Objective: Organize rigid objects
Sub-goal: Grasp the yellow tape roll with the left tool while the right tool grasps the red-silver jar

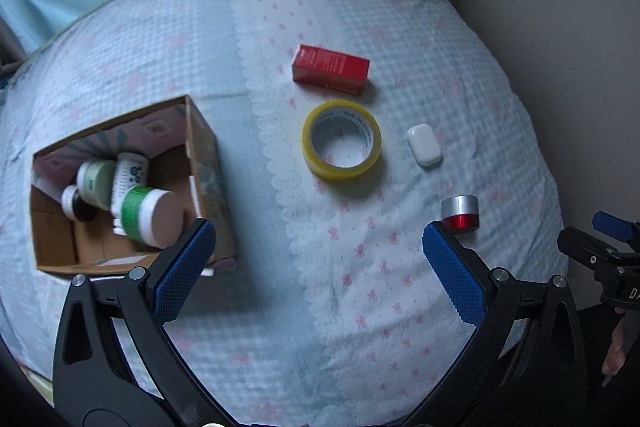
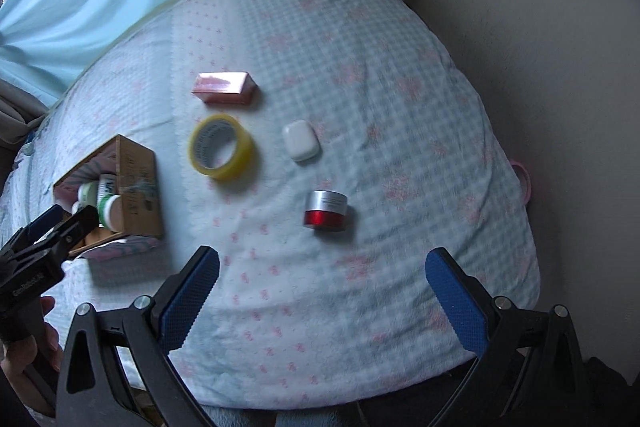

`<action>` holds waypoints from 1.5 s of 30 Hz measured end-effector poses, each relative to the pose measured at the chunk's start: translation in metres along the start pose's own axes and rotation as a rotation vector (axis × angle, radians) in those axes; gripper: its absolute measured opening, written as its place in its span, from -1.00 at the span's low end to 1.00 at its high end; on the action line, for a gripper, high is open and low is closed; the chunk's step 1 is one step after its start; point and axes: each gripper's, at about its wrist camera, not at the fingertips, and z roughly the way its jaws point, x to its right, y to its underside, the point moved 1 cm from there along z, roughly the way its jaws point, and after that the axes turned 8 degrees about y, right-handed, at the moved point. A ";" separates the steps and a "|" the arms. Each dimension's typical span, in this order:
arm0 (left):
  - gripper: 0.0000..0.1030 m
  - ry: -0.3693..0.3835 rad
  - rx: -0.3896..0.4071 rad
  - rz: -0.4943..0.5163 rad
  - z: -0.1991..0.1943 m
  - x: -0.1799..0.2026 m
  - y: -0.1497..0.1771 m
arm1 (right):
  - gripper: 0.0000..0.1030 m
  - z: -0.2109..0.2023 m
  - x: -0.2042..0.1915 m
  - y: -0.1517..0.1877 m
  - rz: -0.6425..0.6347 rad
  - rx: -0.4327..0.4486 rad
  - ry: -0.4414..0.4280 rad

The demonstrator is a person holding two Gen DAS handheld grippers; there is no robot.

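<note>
A: Where do the grippers stand?

B: The left gripper [image 1: 320, 259] hangs over the quilt [image 1: 400, 307] with its jaws spread wide and nothing between them. The right gripper [image 2: 322, 287] is the same, jaws apart and empty, low over the near part of the quilt.

A: And the things to sort?

B: Four lie loose on the quilt. The red carton [image 1: 330, 69] is farthest, lying flat. Just in front of it is the tape [image 1: 341, 140], a yellow roll lying flat with its hole up. To the right of the tape, a little apart, lies the white case [image 1: 424, 145]. Nearer and further right stands the jar [image 1: 460, 211], silver above, red below, close to the left gripper's right fingertip in the left wrist view.

A: The box?

B: The box [image 1: 208, 163] sits open on the left side of the quilt. Inside are several bottles [image 1: 136, 199] lying tumbled together, white with green labels, plus a small dark one. In the right wrist view the left gripper hovers just by the box's near corner.
</note>
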 end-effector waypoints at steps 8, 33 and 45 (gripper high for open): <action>1.00 0.001 -0.031 0.033 0.124 -0.010 -0.001 | 0.98 0.101 0.002 -0.001 0.056 -0.029 -0.003; 0.87 0.057 0.131 0.205 0.200 -0.007 -0.042 | -0.03 0.190 -0.033 0.017 0.091 0.083 0.136; 0.87 0.048 0.181 0.198 0.163 -0.002 -0.041 | -0.04 0.184 -0.028 0.017 0.099 0.083 0.113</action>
